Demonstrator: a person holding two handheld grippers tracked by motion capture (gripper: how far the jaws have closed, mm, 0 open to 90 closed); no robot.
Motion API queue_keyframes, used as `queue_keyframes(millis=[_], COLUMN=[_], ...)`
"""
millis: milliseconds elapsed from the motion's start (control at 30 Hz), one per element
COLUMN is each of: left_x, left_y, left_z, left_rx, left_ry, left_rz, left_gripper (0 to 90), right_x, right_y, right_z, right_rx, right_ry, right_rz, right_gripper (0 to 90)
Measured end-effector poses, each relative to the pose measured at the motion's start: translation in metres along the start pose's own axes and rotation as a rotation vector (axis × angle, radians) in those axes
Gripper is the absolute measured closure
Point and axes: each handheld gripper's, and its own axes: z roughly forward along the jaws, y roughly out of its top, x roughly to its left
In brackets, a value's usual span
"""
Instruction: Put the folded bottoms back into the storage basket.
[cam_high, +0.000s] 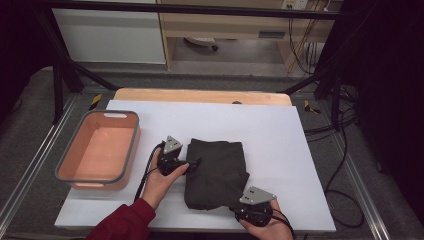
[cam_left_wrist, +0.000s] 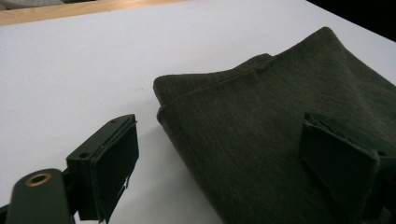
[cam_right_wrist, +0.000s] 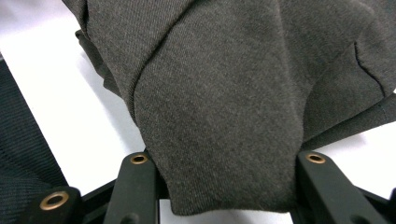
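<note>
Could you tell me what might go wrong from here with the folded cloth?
1. The left gripper stands open astride the edge of the cloth; closing might catch only the top layer and undo the fold.
2. The right gripper has a bunched corner between its jaws; pulling could drag the cloth crooked.

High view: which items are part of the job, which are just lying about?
In the job:
- folded dark cloth
- left gripper, at its left edge
- right gripper, at its near corner

Lying about:
- orange bin, on the table's left
- white table
</note>
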Motion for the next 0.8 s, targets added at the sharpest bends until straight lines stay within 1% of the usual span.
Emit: queue_keyframes(millis=[67,233,400,500,600,800], left_x=[0.0,0.0,-0.001,0.002,0.005,0.011], left_y=[0.001,0.003,0.005,0.006,0.005,0.005], left_z=[0.004,0.009,0.012,0.014,0.02,0.029], left_rx=[0.008,0.018,0.032,0.03,0.035,0.054], left_ry=[0.004,-0.001,0.0,0.008,0.006,0.029], left_rz=[-0.012,-0.039,-0.036,-0.044,-0.07,-0.072], left_gripper=[11.9,12.7,13.4,13.7,14.1,14.1], right_x=[0.0,0.0,0.0,0.0,0.0,0.0], right_y=[0.0,0.0,0.0,0.0,0.0,0.0], right_z=[0.0,0.0,0.0,0.0,0.0,0.0], right_rx=[0.0,0.0,0.0,0.0,0.0,-0.001], right_ry=[-0.001,-0.001,0.001,0.003,0.005,0.006], right_rz=[-0.001,-0.002,-0.001,-0.001,0.001,0.0], right_gripper=[57.6,57.3,57.2,57.1,57.0,56.8])
